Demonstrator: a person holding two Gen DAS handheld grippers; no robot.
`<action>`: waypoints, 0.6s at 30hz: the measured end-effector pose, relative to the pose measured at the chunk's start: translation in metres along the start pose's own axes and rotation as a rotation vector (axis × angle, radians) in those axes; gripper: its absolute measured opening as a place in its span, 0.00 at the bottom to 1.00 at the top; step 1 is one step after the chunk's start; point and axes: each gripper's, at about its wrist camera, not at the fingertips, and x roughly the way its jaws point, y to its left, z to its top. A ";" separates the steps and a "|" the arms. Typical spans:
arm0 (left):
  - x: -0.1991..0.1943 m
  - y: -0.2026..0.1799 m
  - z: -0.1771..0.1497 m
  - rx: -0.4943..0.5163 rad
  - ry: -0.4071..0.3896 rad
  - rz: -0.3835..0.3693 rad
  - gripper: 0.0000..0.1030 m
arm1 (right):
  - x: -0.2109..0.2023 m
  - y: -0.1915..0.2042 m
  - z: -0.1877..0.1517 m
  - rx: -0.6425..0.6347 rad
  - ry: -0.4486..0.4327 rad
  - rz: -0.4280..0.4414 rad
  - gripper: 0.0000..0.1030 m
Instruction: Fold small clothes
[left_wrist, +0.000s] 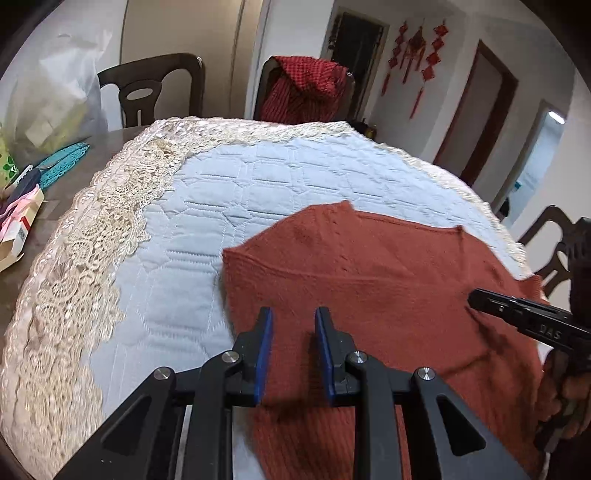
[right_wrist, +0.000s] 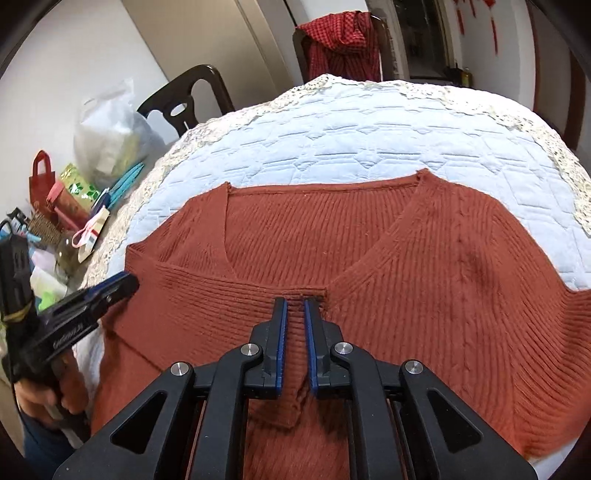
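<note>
A rust-red ribbed sweater (right_wrist: 369, 240) lies on a pale blue quilted cover (right_wrist: 332, 140) with a cream lace border (left_wrist: 110, 229), spread over a table. The garment sits at the near side of the cover, V-neck facing up, its back neckline running straight across the far edge, with both side portions folded inward over the body. The right gripper (right_wrist: 294, 306) is positioned at the bottom point of the V-neck; its blue-padded jaws stand narrow, and a raised ridge of knit runs up between them. Whether the pads actually pinch that ridge cannot be confirmed. The left gripper (left_wrist: 293, 314) is at the sweater's left part, jaws narrowly apart, with fabric below them and nothing seen clamped. A hand (right_wrist: 55, 391) grasps the left gripper's handle. Clutter lies on the bare table to the left, including a white plastic bag (right_wrist: 110, 136) and a small red bag (right_wrist: 42, 181). A red checked cloth (left_wrist: 306, 85) hangs over a dark chair (left_wrist: 151, 88) beyond the table.
</note>
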 end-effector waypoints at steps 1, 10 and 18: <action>-0.004 -0.001 -0.003 0.007 -0.005 0.002 0.25 | -0.008 0.002 -0.005 -0.018 -0.006 -0.003 0.09; -0.016 -0.007 -0.019 0.005 0.004 0.046 0.25 | -0.025 0.011 -0.040 -0.079 0.023 -0.035 0.18; -0.051 -0.027 -0.039 0.010 -0.020 0.008 0.38 | -0.063 0.026 -0.065 -0.136 -0.041 -0.043 0.39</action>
